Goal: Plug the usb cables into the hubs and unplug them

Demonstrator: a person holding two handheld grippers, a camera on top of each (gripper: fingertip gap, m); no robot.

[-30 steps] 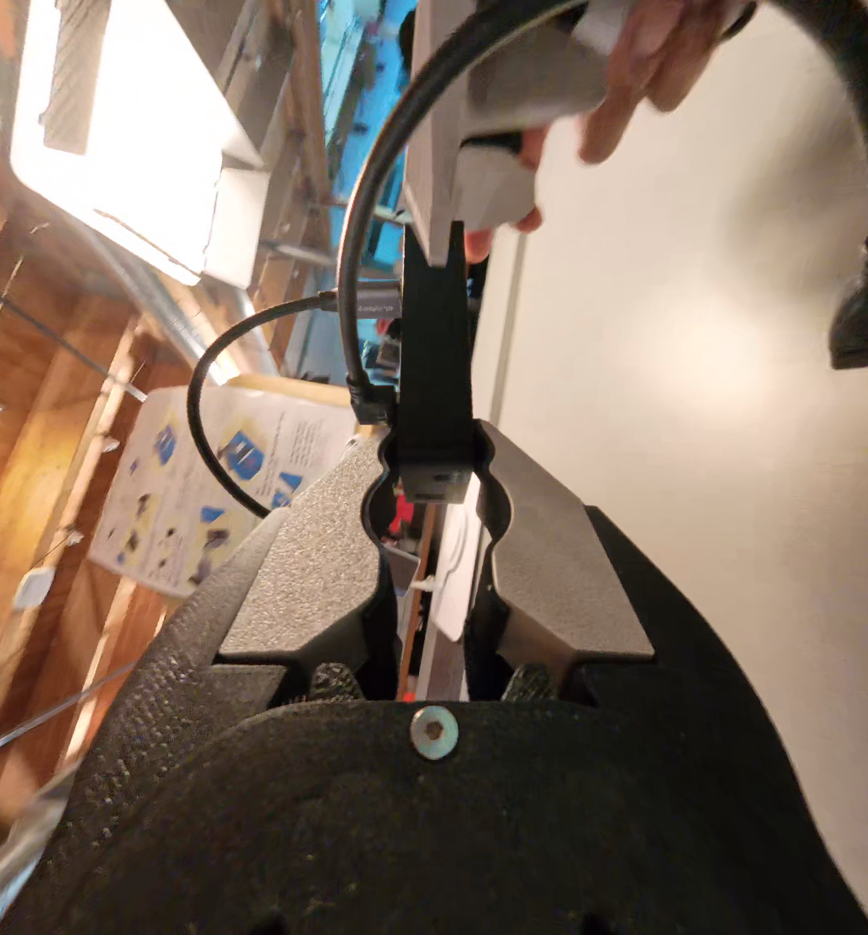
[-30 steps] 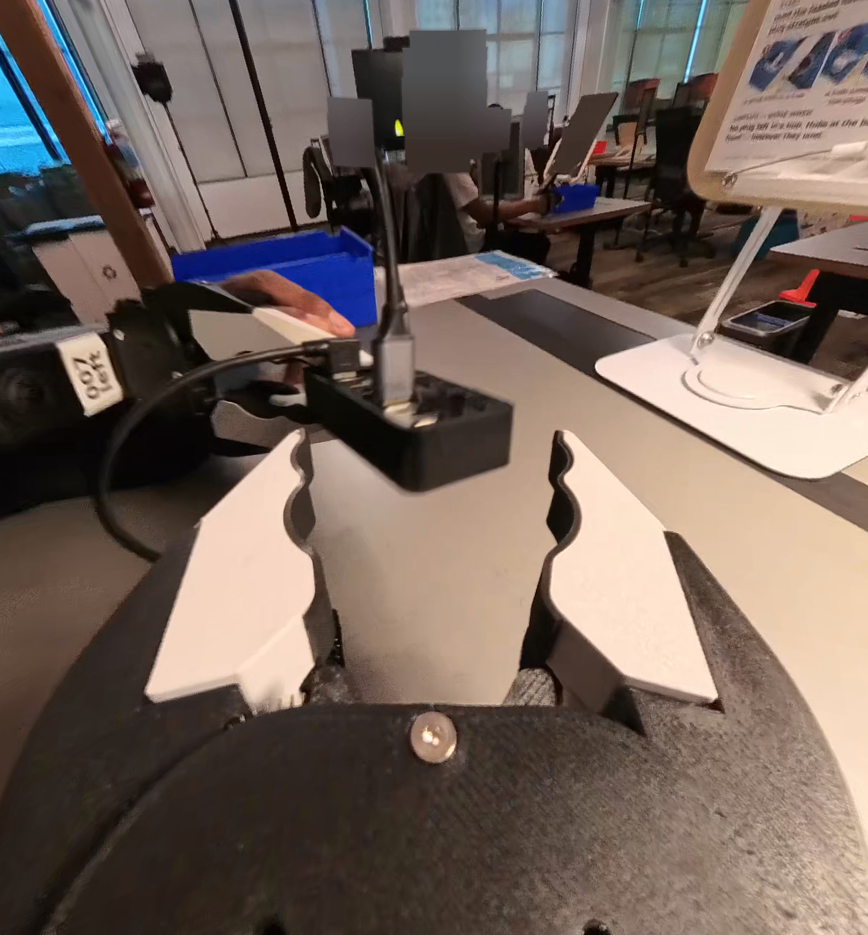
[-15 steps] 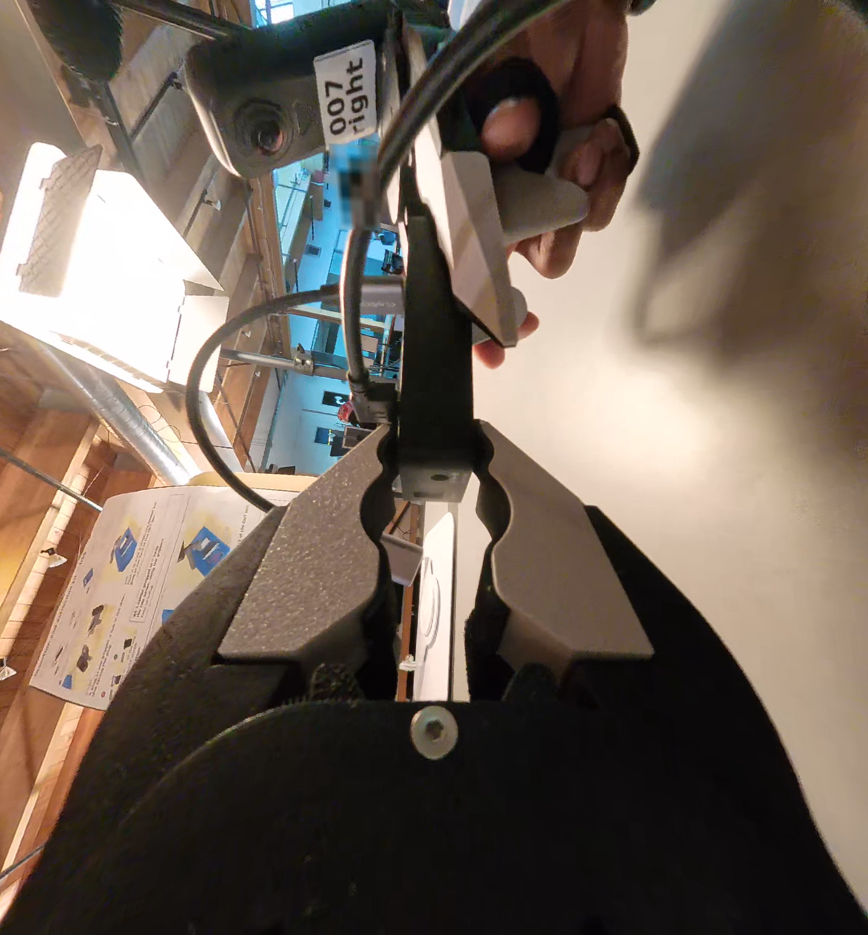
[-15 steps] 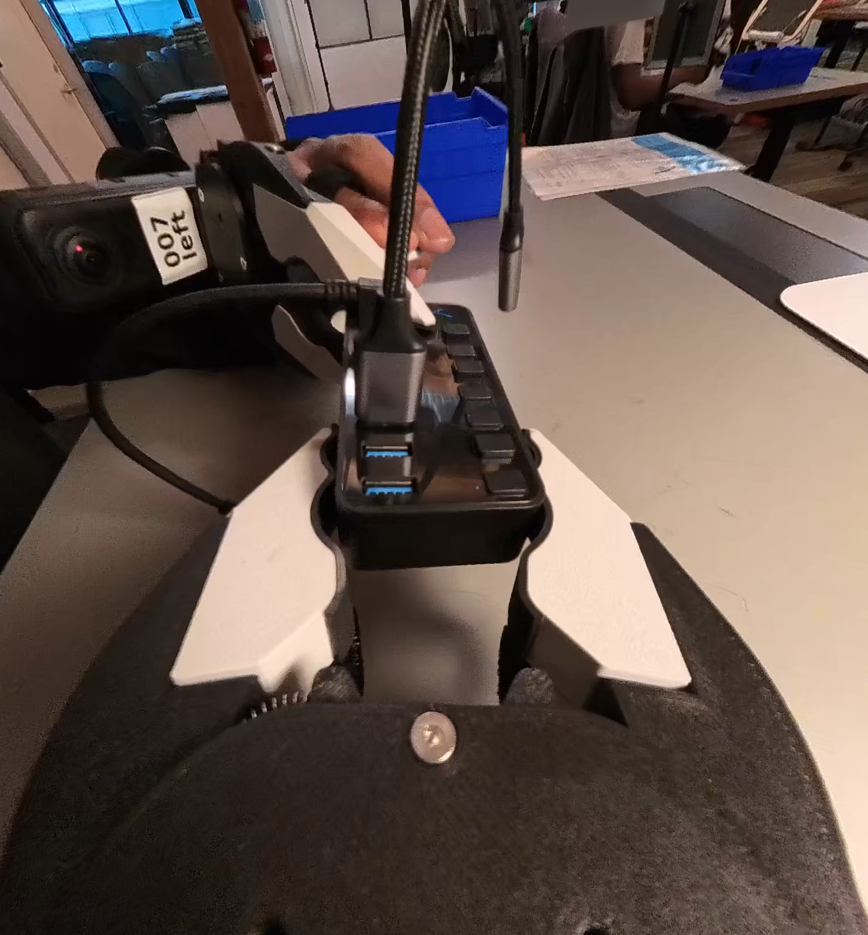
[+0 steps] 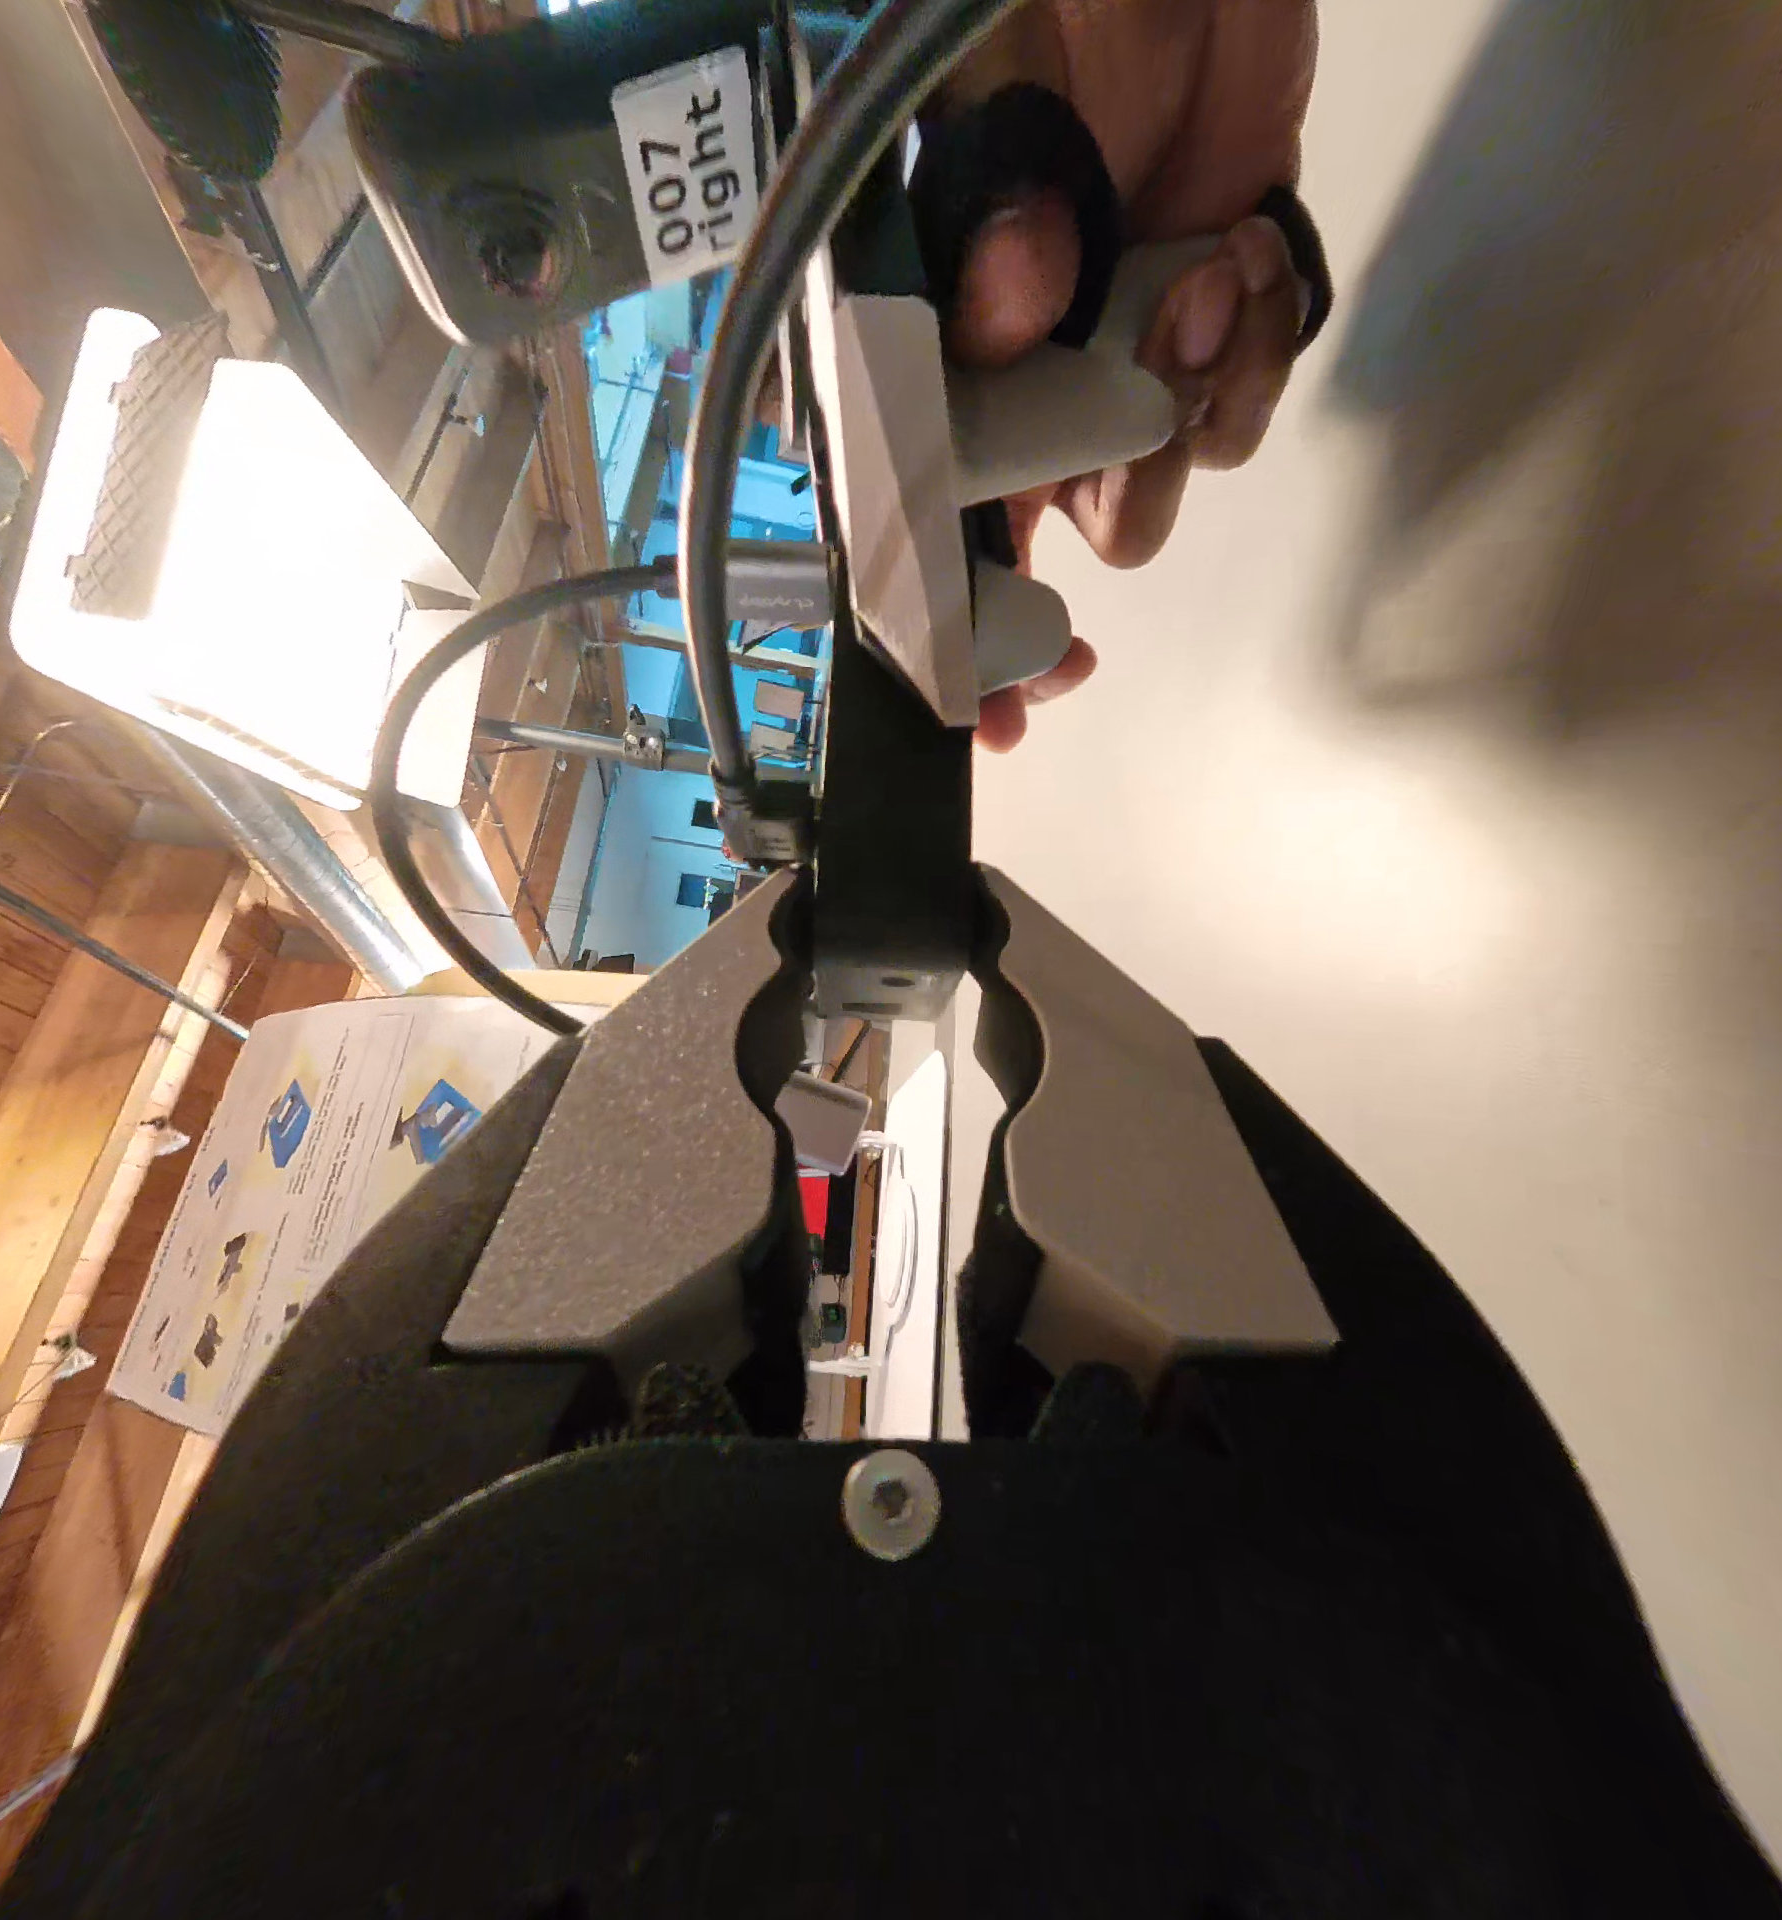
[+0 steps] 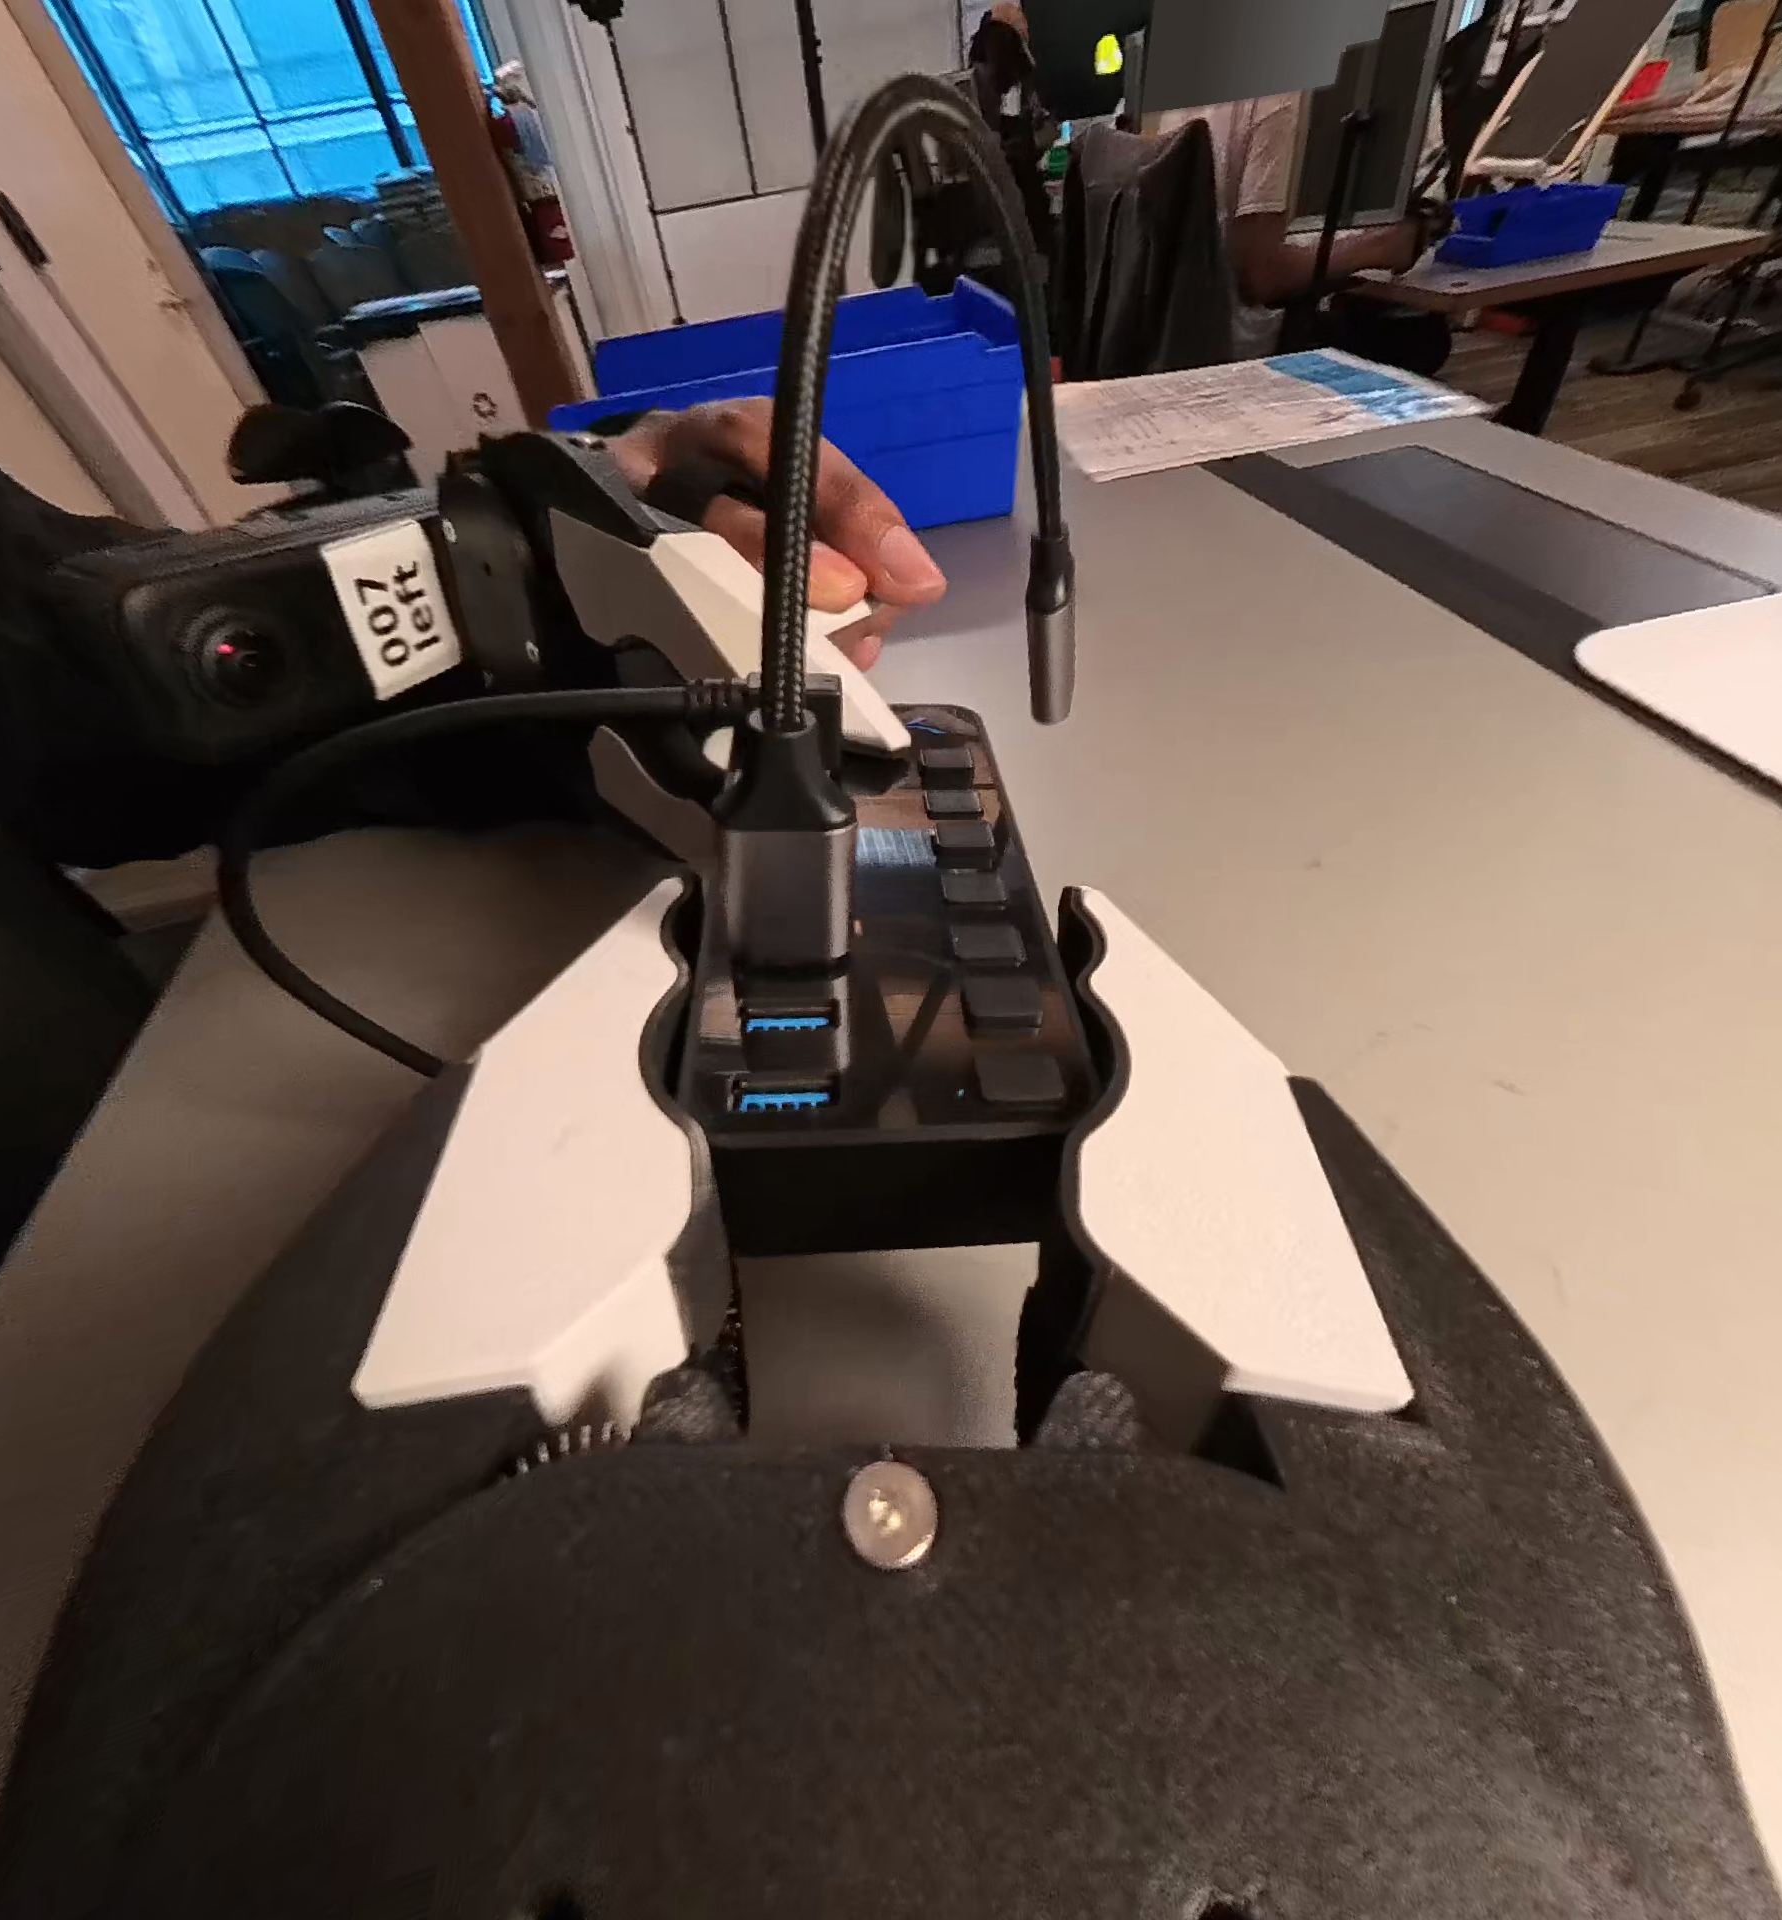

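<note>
Grey tabletop [image 6: 1386, 935] carries the black hub [image 6: 882, 1049], a braided USB cable [image 6: 793, 499] plugged upright into its port row. A second ago the right gripper [image 6: 882, 1039] stood wide and short of the hub; now its white fingers [image 6: 554, 1174] clamp the near end. The left gripper [image 5: 892, 935], rolled sideways, pinches the far end, level with the table.

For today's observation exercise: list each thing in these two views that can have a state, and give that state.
left gripper: shut on one end of the hub
right gripper: shut on the hub's other end
hub: held above the table, two blue ports empty
braided cable plug: seated in a hub port
cable's free end: dangling, unplugged
</note>
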